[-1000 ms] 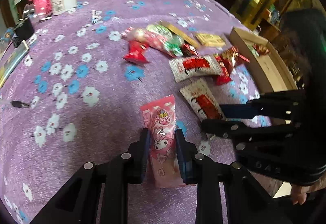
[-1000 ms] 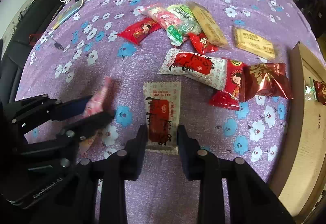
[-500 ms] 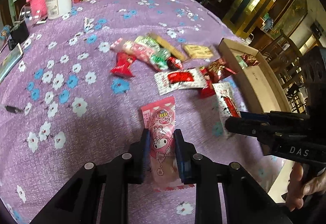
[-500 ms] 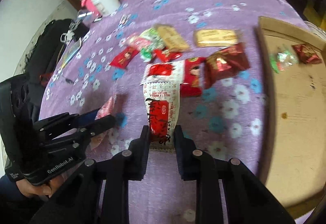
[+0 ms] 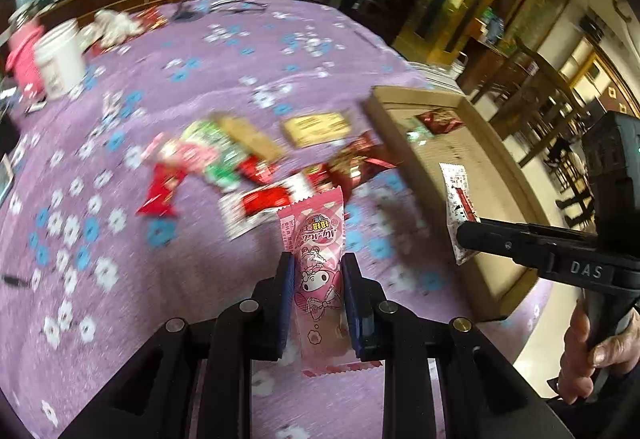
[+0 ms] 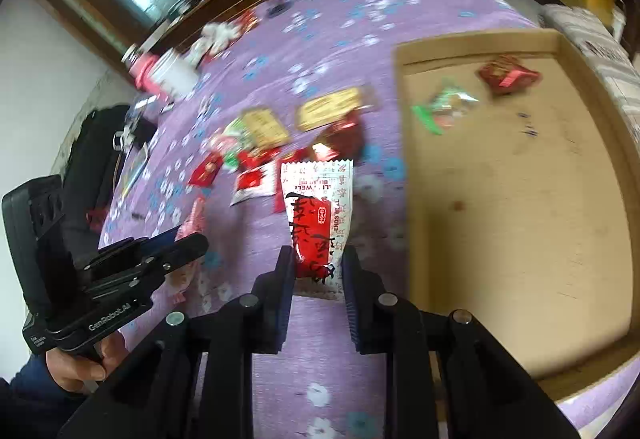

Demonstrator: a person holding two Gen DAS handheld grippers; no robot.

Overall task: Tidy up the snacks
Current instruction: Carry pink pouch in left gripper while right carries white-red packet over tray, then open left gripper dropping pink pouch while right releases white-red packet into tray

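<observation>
pink character wrapper pinched lengthwise in left tool, lifted off purple floral tabletop. white-red packet clamped in right tool, beside cardboard tray, not over it yet. risks: slick film slips from narrow pinch; release short of rim drops packet onto tabletop; two tools close together, may collide at tray.

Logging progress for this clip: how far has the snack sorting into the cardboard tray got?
Early stage. Done: two snacks lie in the cardboard tray, a red packet and a green-and-clear one. In hand: the left gripper is shut on a pink cartoon snack packet, the right gripper on a red-and-white packet. Left: a cluster of packets on the purple floral tablecloth.
</observation>
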